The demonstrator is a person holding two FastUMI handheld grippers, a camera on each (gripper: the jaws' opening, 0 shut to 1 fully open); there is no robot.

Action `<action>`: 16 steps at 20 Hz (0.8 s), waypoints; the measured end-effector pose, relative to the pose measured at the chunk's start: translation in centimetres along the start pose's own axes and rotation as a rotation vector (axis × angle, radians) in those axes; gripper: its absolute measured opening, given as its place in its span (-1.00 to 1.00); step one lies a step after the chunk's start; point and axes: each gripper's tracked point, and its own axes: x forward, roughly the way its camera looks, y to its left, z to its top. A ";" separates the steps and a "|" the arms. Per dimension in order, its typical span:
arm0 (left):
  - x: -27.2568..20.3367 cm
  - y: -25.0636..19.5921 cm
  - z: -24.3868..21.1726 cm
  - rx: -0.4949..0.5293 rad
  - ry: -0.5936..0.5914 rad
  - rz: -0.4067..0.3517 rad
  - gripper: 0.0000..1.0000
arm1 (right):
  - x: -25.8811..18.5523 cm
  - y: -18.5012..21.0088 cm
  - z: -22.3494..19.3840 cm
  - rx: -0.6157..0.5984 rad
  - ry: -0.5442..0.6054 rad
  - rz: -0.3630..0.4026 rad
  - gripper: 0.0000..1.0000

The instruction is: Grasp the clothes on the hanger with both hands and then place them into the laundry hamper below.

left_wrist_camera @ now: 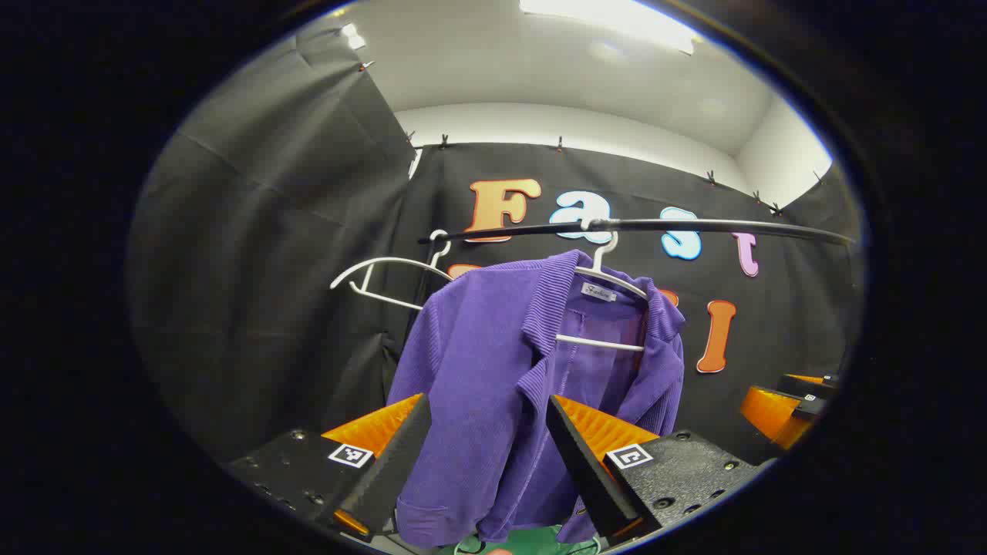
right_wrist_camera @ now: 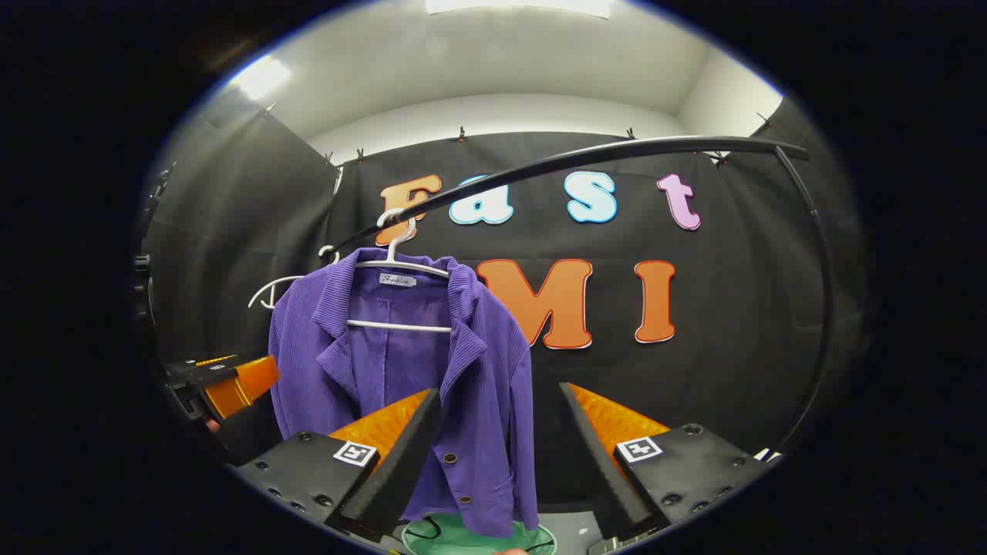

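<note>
So rn the purple jacket (left_wrist_camera: 493,370) hangs on a white hanger (left_wrist_camera: 609,308) on the black rail (left_wrist_camera: 655,226), collar up top, front panels hanging loose. It's ahead of both sets of jaws and not touched by either afaict.

Left gripper (left_wrist_camera: 486,447): jaws spread wide, nothing between them, the jacket's front and lapel sit dead ahead in the gap. Right gripper (right_wrist_camera: 501,447): same deal, wide open and holding nothing; from it the jacket sits ahead and off toward its left finger, with the buttoned edge (right_wrist_camera: 451,459) nearest.

Below the hem I can see a bit of green, prob the hamper (right_wrist_camera: 478,539), directly under the jacket. A 2nd, bare hanger (left_wrist_camera: 385,281) is on the rail beyond it.

Handling-wise, imo: ribbed corduroy-type fabric, soft, floppy, light, not slippery, nothing fragile besides maybe buttons. It'll sag and fold as soon as it's off the hanger, so pinching one layer near the hem won't control it. I'd take the shoulders, one gripper per side near the collar seam where the cloth is doubled, and watch that the hanger doesn't come along.
</note>
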 end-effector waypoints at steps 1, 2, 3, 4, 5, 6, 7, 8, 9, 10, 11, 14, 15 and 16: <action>0.3 -0.4 -0.3 0.004 0.011 -0.028 0.90 | 0.4 -0.1 -0.5 0.014 0.004 -0.016 0.95; 0.5 -1.1 -0.5 0.007 0.018 -0.062 0.84 | 0.8 0.0 -0.9 0.024 0.009 -0.029 0.94; 0.7 -1.4 -0.7 0.010 0.019 -0.089 0.91 | 1.1 0.0 -1.2 0.028 0.009 -0.039 0.94; 1.1 -1.5 -0.8 0.017 0.019 -0.106 0.91 | 1.4 -0.1 -1.3 0.027 0.008 -0.053 0.87; 1.3 -1.5 -0.9 0.025 0.018 -0.117 0.90 | 1.7 -0.2 -1.5 0.019 0.010 -0.069 0.96; 1.6 -1.5 -0.8 0.028 0.015 -0.120 0.90 | 1.8 -0.4 -1.6 0.008 0.014 -0.082 0.95; 1.9 -1.4 -0.8 0.024 0.012 -0.122 0.90 | 2.1 -0.4 -1.6 -0.003 0.018 -0.090 0.87; 2.3 -1.4 -0.8 0.019 0.009 -0.126 0.90 | 2.1 -0.4 -1.6 -0.010 0.018 -0.097 0.95; 2.5 -1.4 -0.7 0.015 0.008 -0.128 0.90 | 2.2 -0.2 -1.6 -0.009 0.015 -0.100 0.89; 2.8 -1.3 -0.9 0.013 0.009 -0.132 0.90 | 2.3 0.0 -1.5 -0.004 0.012 -0.103 0.91; 3.1 -1.4 -1.1 0.015 0.014 -0.139 0.90 | 2.3 0.2 -1.5 0.001 0.007 -0.106 0.93; 3.8 -1.2 -1.0 0.023 0.013 -0.158 0.90 | 2.8 0.7 -1.3 -0.014 -0.003 -0.116 0.95; 4.0 -1.1 -0.9 0.025 0.011 -0.163 0.97 | 3.1 0.9 -1.3 -0.020 -0.005 -0.119 0.89; 4.1 -1.0 -0.9 0.028 0.010 -0.166 0.90 | 3.2 1.1 -1.3 -0.022 -0.006 -0.122 0.87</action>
